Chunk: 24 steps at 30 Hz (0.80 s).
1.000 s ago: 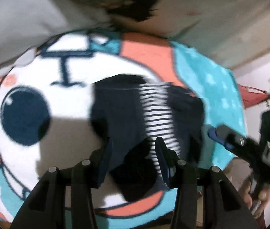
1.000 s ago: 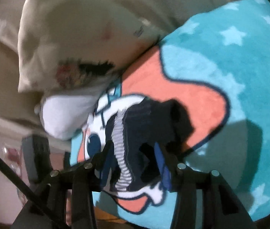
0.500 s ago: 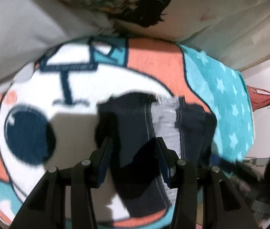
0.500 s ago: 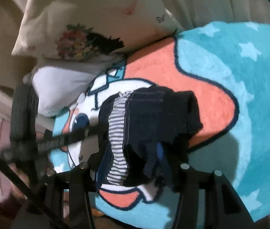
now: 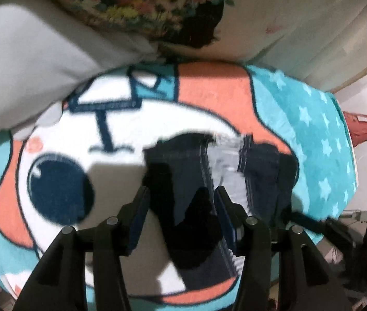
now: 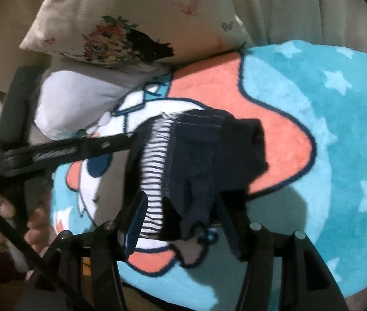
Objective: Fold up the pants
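Dark navy pants [image 6: 199, 160] with a striped white panel are seen bunched on a teal star-print blanket [image 6: 339, 129], over its white and orange cartoon figure. Left gripper [image 5: 180, 207] is held just above the heap, fingers [image 5: 139, 207] spread apart, nothing gripped; contact with the cloth cannot be told. Right gripper [image 6: 180, 217] is likewise spread, fabric lying between its fingers [image 6: 136, 215], no pinch seen. A floral pillow [image 6: 131, 20] and a white pillow [image 6: 79, 98] lie at the blanket's far edge.
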{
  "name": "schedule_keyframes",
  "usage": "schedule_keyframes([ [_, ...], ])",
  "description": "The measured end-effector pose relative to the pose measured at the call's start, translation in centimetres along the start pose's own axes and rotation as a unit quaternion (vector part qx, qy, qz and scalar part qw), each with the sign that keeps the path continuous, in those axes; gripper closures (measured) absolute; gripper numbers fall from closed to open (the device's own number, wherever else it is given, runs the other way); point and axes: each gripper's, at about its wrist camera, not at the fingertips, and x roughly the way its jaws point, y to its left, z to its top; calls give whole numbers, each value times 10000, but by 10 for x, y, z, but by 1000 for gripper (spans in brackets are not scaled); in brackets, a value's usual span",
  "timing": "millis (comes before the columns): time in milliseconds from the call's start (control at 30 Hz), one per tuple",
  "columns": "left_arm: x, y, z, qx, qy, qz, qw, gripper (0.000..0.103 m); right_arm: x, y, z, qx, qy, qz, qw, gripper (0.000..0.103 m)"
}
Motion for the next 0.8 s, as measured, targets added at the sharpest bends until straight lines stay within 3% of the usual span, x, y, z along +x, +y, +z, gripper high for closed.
schedule_keyframes([
  [100,3,-4,-20,62,134,53,9999,53,3,-11,3,183,-25,-220,9996,43],
  [167,2,-11,-31,156,140,-15,9998,53,-4,-13,12,341,-229,-79,9991,43],
  [233,9,-21,-40,349,177,220,9990,53,-9,-9,26,325,-394,-102,9986,43],
  [400,30,-41,-59,860,312,644,9937,52,24,-4,44,-11,-78,-613,9981,43],
  [500,21,-34,-59,666,254,457,9964,52,43,-16,47,60,113,-691,9975,42],
  [600,13,-28,-62,541,70,565,9969,52,25,-19,46,249,-118,-350,9990,41],
  [667,10,-24,-63,481,8,609,9970,52,13,-15,40,231,-229,-377,9988,41],
  [800,27,-21,-66,498,261,753,9956,52,17,-17,20,288,-29,-465,9985,38],
])
